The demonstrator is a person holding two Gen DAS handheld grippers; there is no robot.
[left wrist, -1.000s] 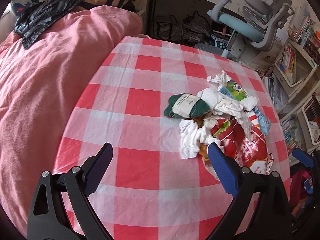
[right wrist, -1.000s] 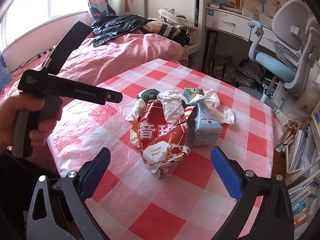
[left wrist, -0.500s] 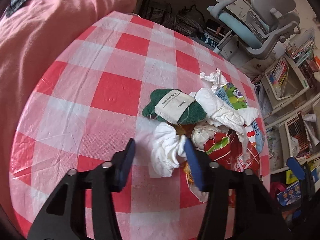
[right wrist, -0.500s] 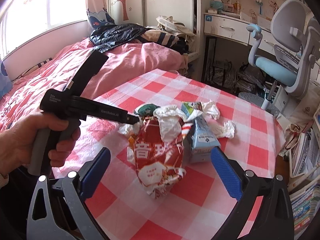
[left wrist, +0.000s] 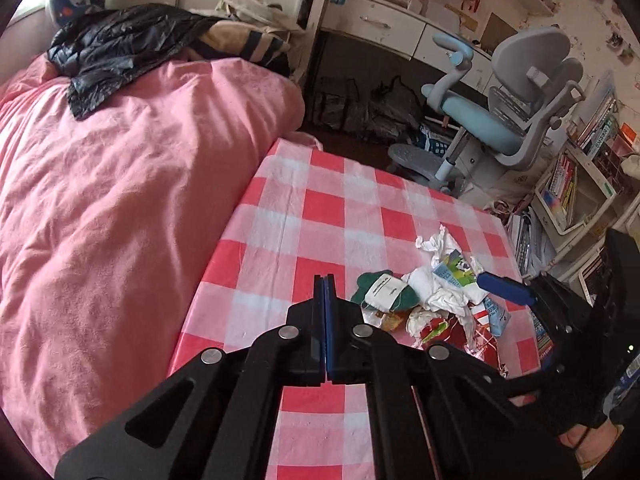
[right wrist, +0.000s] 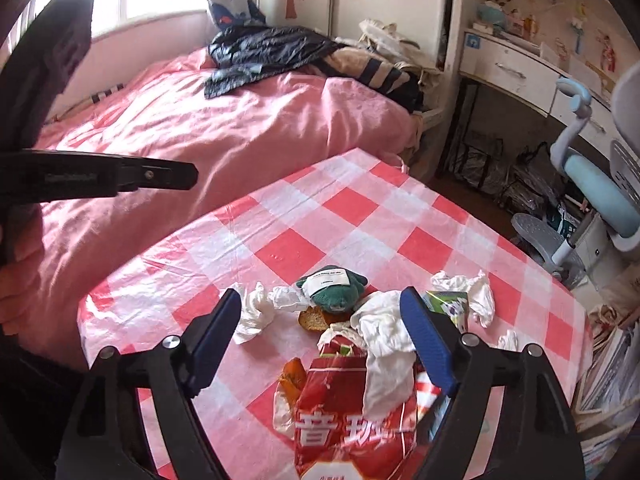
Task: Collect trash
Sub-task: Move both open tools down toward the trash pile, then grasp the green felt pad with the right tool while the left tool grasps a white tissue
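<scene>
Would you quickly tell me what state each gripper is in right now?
Left gripper: shut, nothing between its pads.
Right gripper: jaws closing over the trash pile, gripping nothing yet.

Left gripper (left wrist: 325,280) sitting fully closed and empty over a red-and-white checked tablecloth (left wrist: 320,208).

The blue pads are pressing flat together at centre frame. A trash pile (left wrist: 436,300) is lying at centre right, comprising a green cloth with a white label (left wrist: 384,291), crumpled white tissues (left wrist: 436,292) and a red wrapper (left wrist: 452,332). The right gripper (left wrist: 504,289) is reaching in from the right edge. A pink quilt (left wrist: 120,200) is filling the left; an office chair (left wrist: 516,92) is standing at upper right.
</scene>
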